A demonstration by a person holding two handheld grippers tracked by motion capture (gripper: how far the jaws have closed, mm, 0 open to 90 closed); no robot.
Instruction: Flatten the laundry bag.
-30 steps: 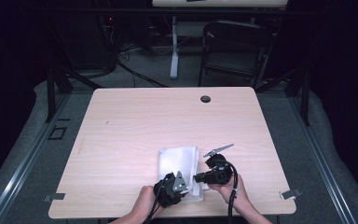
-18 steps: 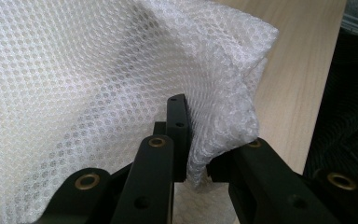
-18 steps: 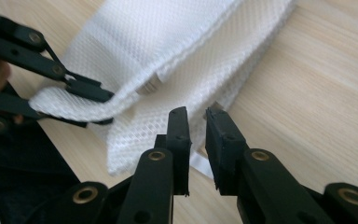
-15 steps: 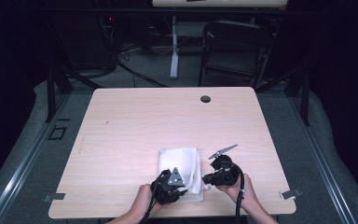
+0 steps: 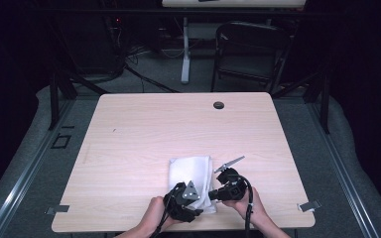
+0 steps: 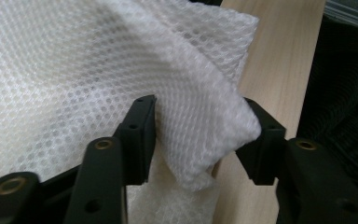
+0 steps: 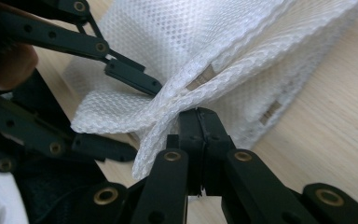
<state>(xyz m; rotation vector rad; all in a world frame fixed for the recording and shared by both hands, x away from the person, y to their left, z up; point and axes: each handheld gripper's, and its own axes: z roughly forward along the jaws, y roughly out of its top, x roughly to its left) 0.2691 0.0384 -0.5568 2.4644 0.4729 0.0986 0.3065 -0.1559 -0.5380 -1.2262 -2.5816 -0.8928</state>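
Cloth (image 5: 190, 174): white mesh, folded, near the desk's (image 5: 144, 134) front edge, right of middle.
Handling: light, soft, floppy; I judge a hemmed edge or corner the best hold.
Left gripper (image 6: 200, 135): jaws have just been opening, now spread, a cloth corner loose between them.
Right gripper (image 7: 198, 122): pressed together, pinching the cloth's edge.
Views: right gripper view shows the doubled hem and the left gripper's jaws; high view shows the whole fold.

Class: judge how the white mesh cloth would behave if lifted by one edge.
The white mesh cloth probably droops: it folds softly where the right gripper pinches its edge. Likely light, given its open weave. It may slip from the left gripper, whose jaws stand apart.
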